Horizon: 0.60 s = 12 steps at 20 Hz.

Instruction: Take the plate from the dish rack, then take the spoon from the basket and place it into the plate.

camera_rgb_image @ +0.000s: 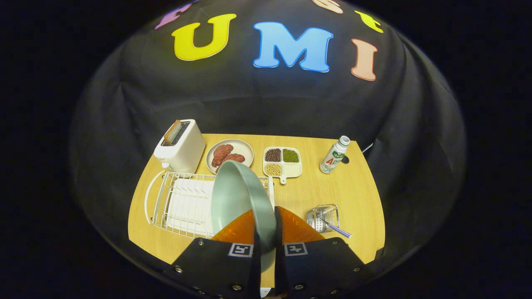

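Two fingers (266, 238) clamped on plate (237, 195), held upright over dish rack (183, 203), hiding its right end, basket (323, 218) alongside.

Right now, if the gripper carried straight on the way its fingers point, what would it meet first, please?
The gripper is shut on the pale green round plate. Straight ahead, past the white wire dish rack, probably the beige plate of sliced meat; depth is unclear.
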Tool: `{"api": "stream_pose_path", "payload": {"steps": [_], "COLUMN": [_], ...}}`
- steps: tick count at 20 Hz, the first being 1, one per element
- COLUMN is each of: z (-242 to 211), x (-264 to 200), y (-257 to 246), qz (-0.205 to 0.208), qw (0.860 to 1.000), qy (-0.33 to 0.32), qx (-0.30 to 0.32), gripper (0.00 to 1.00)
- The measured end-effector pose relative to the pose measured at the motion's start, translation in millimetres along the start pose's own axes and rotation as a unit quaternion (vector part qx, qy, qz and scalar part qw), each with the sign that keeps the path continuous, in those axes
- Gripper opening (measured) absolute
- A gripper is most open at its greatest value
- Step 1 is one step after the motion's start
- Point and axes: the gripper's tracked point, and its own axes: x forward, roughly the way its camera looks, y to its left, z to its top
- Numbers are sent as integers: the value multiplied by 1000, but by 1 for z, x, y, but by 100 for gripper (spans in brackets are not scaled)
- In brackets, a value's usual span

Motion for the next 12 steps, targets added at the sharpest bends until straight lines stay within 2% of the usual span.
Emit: {"api": "stream_pose_path", "payload": {"steps": [7, 12], "z": [-77, -141], "x": [-6, 1], "y": [-47, -89], "qz": [103, 128], "qw": [994, 990], "qy": [21, 36], "qx": [42, 57], "gripper": [13, 13]}}
